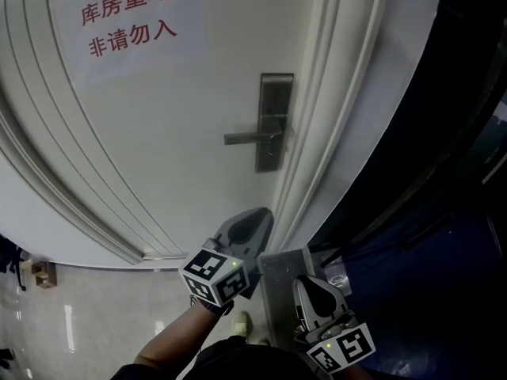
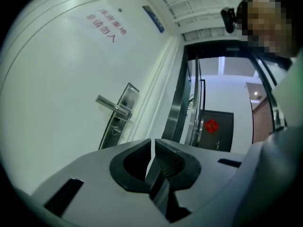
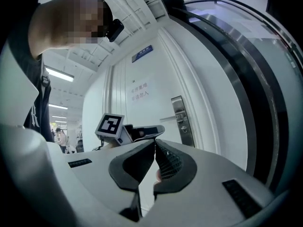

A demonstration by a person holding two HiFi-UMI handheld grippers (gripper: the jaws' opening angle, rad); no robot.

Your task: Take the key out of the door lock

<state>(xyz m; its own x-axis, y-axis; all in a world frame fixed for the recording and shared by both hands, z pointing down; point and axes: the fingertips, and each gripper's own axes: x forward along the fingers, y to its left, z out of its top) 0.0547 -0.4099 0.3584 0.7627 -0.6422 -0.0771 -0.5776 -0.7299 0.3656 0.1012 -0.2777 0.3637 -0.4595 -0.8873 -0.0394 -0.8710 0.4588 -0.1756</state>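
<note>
the key was likely small, light and stiff, with smooth metal faces that could slip between pads. it looked best taken across the flat of its bow and drawn straight out along its shaft, perhaps after a turn to the release position. its looks could not be told: it belonged in the lock plate (image 1: 275,121) on the white door (image 1: 182,133), below the lever handle (image 1: 252,138), and the left gripper view showed only a small round spot (image 2: 115,130) there, too small to read as key bow or bare cylinder. the plate was a tall, dull metal strip near the door's edge, with a red sign (image 1: 131,18) higher up to the left. the left gripper (image 1: 255,218) hung below the lock and well apart from it, pointed up at the door, its jaws pressed together with nothing between them. the right gripper (image 1: 310,290) sat lower, off to the right by the door frame, its jaws likewise pressed together and empty. neither touched the lock, so the removal looked not yet begun, and the jaws would need to spread before any pinch.
</note>
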